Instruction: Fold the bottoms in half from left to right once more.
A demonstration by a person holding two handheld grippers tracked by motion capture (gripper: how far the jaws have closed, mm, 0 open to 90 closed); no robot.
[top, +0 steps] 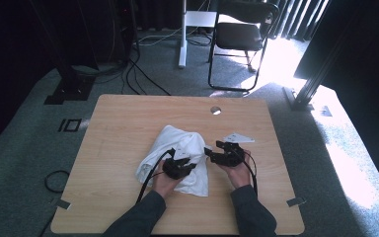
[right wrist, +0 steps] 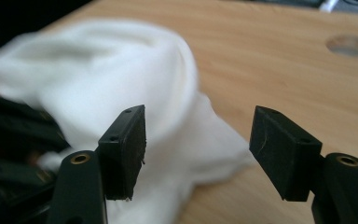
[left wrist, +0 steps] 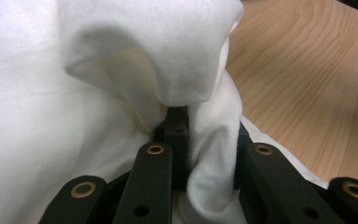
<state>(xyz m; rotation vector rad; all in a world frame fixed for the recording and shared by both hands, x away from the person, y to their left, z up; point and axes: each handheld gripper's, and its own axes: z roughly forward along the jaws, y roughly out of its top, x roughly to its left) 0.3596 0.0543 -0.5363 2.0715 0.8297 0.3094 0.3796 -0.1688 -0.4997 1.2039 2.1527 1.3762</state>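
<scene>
Fingers [left wrist: 177, 135] of the left gripper [left wrist: 205, 158] are clenched on a fold of the white cloth [left wrist: 51, 121], which bunches up between and over them in the left gripper view; bare counter [left wrist: 307, 84] lies beyond.

Right gripper view: the right gripper [right wrist: 198, 149] has its fingers [right wrist: 126, 149] released and well apart, with nothing between them. They point at the near edge of the cloth [right wrist: 121, 74], without touching it.

High view: the cloth [top: 177, 153] lies crumpled near the middle of the counter [top: 128, 123]. The left gripper [top: 190, 167] rests on it; the right gripper [top: 213, 151] sits just beside its right edge.

Assessment: the cloth appears light, soft and limp, so it will sag and slip unless pinched firmly. An edge or corner is the soundest hold.
</scene>
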